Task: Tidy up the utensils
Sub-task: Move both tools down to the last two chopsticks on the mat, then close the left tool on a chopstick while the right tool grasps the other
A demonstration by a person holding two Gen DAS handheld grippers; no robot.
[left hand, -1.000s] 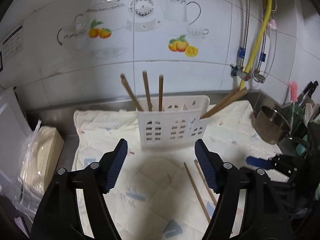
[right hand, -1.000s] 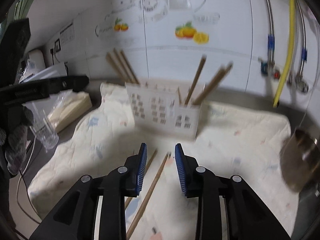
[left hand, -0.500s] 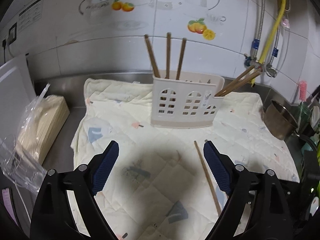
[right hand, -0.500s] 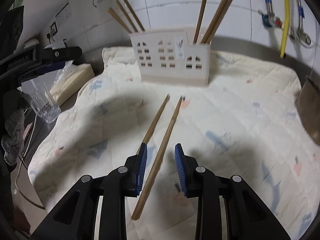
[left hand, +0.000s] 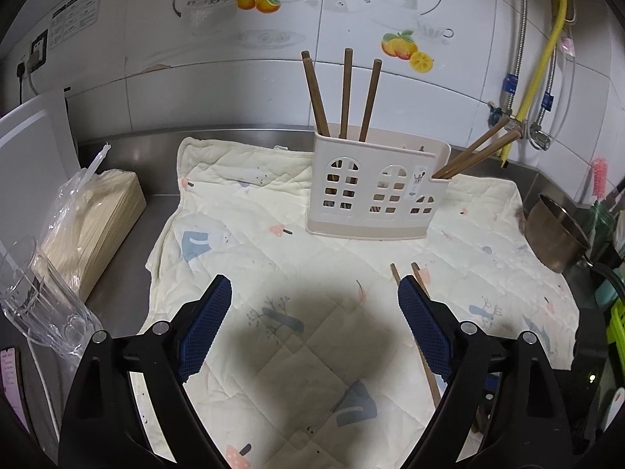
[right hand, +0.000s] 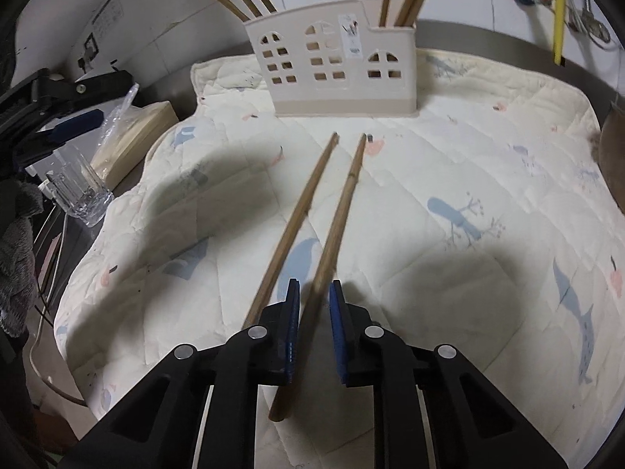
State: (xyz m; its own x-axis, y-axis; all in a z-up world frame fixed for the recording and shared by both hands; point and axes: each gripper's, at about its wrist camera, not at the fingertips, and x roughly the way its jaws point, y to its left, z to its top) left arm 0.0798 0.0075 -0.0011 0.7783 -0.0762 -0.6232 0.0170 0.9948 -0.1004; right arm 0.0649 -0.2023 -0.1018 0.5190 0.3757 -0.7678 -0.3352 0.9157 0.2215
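A beige slotted utensil caddy (left hand: 375, 195) (right hand: 336, 62) stands at the back of the quilted cloth (left hand: 254, 211), with several brown chopsticks upright in its compartments. Two loose chopsticks lie side by side on the cloth. The left one (right hand: 297, 219) runs past the outside of my right gripper's left finger. The right one (right hand: 343, 203) passes between the blue pads of my right gripper (right hand: 314, 287), whose jaws are closing, with a thin gap still showing beside the stick. My left gripper (left hand: 314, 285) hovers open and wide over bare cloth, holding nothing. Its right finger hides most of both loose chopsticks (left hand: 416, 273).
A clear glass (left hand: 27, 289) (right hand: 78, 187) and a bagged stack of paper (left hand: 97, 215) sit left of the cloth. A metal pot (left hand: 554, 230) stands at the right edge. A white board (left hand: 31, 148) leans at far left. Hoses (left hand: 547, 51) run down the tiled wall.
Both grippers have sunk toward the cloth and tilted down. The left jaws widened. The right jaws came over the right-hand loose chopstick and narrowed around it.
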